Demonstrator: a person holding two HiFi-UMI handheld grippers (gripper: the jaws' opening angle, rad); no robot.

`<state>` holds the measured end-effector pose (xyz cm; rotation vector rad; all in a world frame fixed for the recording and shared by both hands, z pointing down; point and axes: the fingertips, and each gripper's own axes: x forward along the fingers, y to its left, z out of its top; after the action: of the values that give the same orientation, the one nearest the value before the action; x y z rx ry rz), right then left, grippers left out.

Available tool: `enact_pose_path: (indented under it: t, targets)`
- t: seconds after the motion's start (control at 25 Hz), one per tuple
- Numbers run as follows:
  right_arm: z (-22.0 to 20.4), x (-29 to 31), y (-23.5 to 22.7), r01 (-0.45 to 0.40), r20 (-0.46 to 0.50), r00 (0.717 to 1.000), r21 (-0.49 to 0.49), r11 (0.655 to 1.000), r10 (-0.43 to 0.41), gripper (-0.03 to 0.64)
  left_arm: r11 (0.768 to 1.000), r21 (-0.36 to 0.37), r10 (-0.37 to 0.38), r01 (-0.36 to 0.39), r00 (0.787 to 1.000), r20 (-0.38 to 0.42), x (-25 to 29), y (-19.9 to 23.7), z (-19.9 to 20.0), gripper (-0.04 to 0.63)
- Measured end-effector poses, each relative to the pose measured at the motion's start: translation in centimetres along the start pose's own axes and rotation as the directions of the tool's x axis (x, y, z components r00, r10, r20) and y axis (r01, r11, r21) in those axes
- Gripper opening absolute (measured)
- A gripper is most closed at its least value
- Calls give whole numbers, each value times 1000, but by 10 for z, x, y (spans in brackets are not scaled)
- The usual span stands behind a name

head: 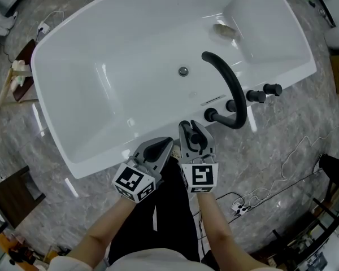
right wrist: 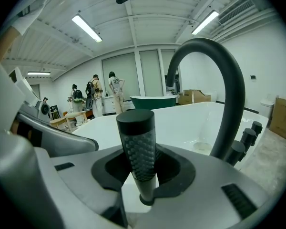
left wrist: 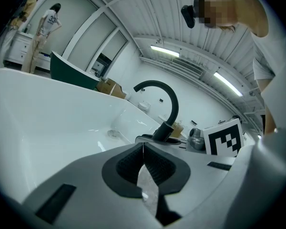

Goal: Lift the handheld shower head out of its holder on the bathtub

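The handheld shower head (right wrist: 137, 128) is a black cylinder with a dimpled face. It stands upright in its holder (right wrist: 145, 198) on the white bathtub's rim (head: 93, 164). My right gripper (right wrist: 142, 168) is shut on it, with a pad against each side of the wand. In the head view the right gripper (head: 193, 127) sits at the tub's near rim, just left of the black arched faucet (head: 229, 78). My left gripper (head: 165, 144) rests beside it to the left. Its jaws (left wrist: 143, 146) meet at the tips with nothing between them.
Black tap knobs (head: 264, 92) line the rim right of the faucet. The drain (head: 183, 70) lies in the tub's middle. Cables (head: 271, 191) and a power strip trail over the marble floor to the right. Several people (right wrist: 96, 97) stand far off near a green tub (right wrist: 155, 100).
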<state>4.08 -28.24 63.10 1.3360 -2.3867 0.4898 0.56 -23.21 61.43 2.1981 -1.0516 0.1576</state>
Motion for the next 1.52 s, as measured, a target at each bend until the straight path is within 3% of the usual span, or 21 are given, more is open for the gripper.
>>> enact_pose_path:
  t: [0.24, 0.84, 1.52]
  targets:
    - [6, 1, -2, 36, 1, 999, 25, 999, -36, 123, 1000, 2, 5, -5, 1000, 11, -7, 2, 4, 12]
    - [32, -24, 13, 37, 53, 998, -20, 999, -36, 121, 1000, 23, -7, 6, 999, 44, -30, -4, 16, 12]
    - [78, -86, 30, 43, 131, 991, -21, 999, -40, 121, 995, 79, -69, 64, 996, 58, -57, -47, 37, 12]
